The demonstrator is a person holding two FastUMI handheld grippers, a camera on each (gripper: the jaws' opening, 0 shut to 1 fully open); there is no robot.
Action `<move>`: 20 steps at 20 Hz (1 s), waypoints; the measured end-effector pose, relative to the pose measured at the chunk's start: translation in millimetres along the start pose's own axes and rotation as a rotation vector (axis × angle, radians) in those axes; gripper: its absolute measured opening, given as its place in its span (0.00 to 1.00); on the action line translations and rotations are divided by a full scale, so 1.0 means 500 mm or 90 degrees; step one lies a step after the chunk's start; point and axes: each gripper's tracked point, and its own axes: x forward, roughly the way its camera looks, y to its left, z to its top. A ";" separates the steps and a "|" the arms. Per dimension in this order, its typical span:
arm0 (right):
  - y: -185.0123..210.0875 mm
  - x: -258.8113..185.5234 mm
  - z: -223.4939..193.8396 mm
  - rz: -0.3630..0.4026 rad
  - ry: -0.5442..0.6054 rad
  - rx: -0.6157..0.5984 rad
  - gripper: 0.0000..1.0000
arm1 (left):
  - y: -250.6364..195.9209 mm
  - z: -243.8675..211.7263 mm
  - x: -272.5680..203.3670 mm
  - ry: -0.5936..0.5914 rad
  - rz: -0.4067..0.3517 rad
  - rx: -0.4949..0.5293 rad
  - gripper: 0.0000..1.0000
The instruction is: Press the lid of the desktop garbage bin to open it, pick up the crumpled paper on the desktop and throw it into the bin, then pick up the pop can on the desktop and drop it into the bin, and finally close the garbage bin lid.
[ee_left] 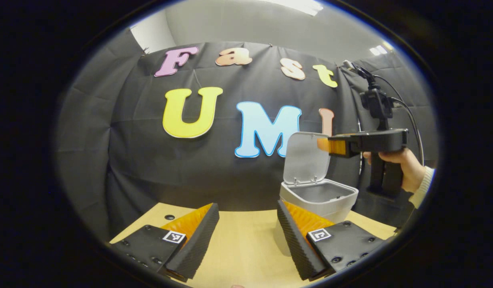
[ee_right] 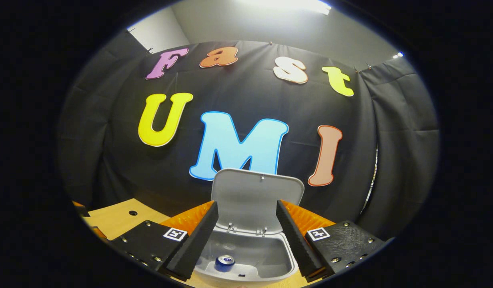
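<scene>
The white desktop bin (ee_left: 324, 200) stands on the wooden table at the right, its lid (ee_left: 306, 158) swung up and upright at the back. In the right gripper view I look down into the bin (ee_right: 288, 260): a blue pop can (ee_right: 224, 263) lies on its bottom, and the raised lid (ee_right: 256, 198) stands just ahead. My right gripper (ee_right: 246, 240) hovers open over the bin's mouth with nothing between its fingers. The left gripper view shows that right gripper (ee_left: 325, 145) level above the bin, held by a hand (ee_left: 408, 168). My left gripper (ee_left: 246, 236) is open and empty, low over the table left of the bin.
The light wooden table (ee_left: 238, 248) has a small round hole (ee_left: 169, 217) near its far left edge, also seen as the hole (ee_right: 133, 213) in the right gripper view. A black camera mount (ee_left: 376, 104) with cables rises from the right gripper. The black booth wall closes the back.
</scene>
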 end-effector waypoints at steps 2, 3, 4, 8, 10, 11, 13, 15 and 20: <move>-0.007 0.032 0.031 -0.011 -0.009 -0.006 0.93 | 0.011 0.010 0.021 0.003 -0.001 0.008 0.96; -0.010 0.048 0.044 -0.014 -0.008 -0.010 0.93 | 0.014 0.017 0.031 0.005 -0.001 0.013 0.95; -0.012 0.061 0.058 -0.015 -0.006 -0.013 0.93 | 0.018 0.024 0.037 0.010 0.000 0.016 0.95; -0.017 0.117 0.109 -0.011 -0.015 -0.012 0.93 | 0.028 0.052 0.056 0.010 0.003 0.013 0.96; -0.023 0.153 0.121 -0.013 -0.015 -0.011 0.93 | 0.032 0.056 0.057 0.013 0.009 0.016 0.95; -0.028 0.171 0.121 -0.015 -0.008 -0.004 0.93 | 0.034 0.060 0.059 0.013 0.011 0.012 0.95; -0.030 0.196 0.110 -0.012 0.013 0.023 0.93 | 0.037 0.059 0.057 0.017 0.019 0.001 0.96; -0.034 0.212 0.091 -0.010 0.033 0.046 0.93 | 0.046 0.059 0.057 0.018 0.032 -0.002 0.95; -0.035 0.218 0.057 0.004 0.070 0.078 0.94 | 0.069 0.056 0.058 0.017 0.056 -0.005 0.96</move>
